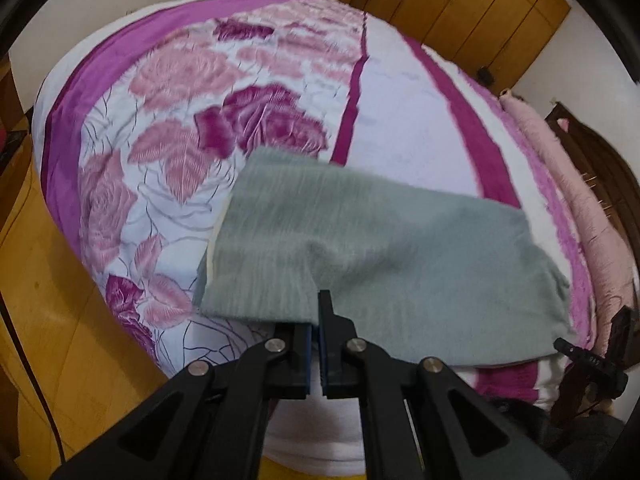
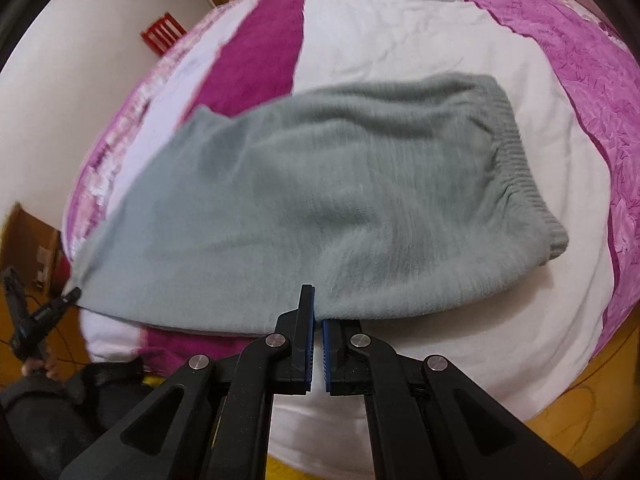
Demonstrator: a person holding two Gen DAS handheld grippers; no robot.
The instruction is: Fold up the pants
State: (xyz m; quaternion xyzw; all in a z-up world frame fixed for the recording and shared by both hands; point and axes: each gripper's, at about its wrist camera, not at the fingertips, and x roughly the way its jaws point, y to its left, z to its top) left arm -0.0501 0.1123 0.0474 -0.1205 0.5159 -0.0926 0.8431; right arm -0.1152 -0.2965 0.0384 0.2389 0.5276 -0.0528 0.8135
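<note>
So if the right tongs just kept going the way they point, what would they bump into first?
Nothing new: the right tongs are already shut on the near edge of the grey-green pants. Straight on lies more of that fabric, with the bed cover beneath it.

The folded grey-green fleece pants lie on the floral pink-and-white quilted bedspread, stretching ahead of both tongs. The black left gripper meets their near edge, the black right gripper likewise. The ribbed waistband lies ahead-right of the right tongs.
</note>
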